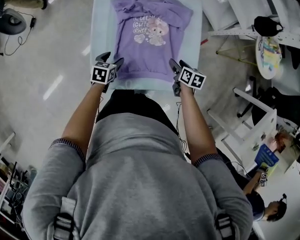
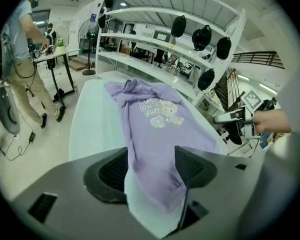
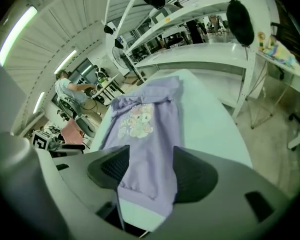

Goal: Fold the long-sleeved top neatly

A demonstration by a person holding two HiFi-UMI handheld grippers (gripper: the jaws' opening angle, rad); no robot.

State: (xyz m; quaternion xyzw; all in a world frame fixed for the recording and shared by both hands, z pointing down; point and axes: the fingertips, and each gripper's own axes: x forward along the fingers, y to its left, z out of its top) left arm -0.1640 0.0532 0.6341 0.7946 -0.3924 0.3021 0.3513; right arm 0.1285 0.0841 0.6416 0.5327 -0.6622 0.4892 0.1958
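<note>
One top [image 1: 149, 51], lengthwise, collar far, hem near

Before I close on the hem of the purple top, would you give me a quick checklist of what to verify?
1. Top spread print-up on the table: ok.
2. Left claw open, with the hem between its jaws: ok.
3. Right claw open, with the hem between its jaws: ok.
4. Both claws at opposite hem corners, roughly level with each other: ok.
5. Fabric clamped: not ok, neither claw presses on it yet.
6. Sleeves laid in evenly: cannot tell, they look bunched near the shoulders.
</note>
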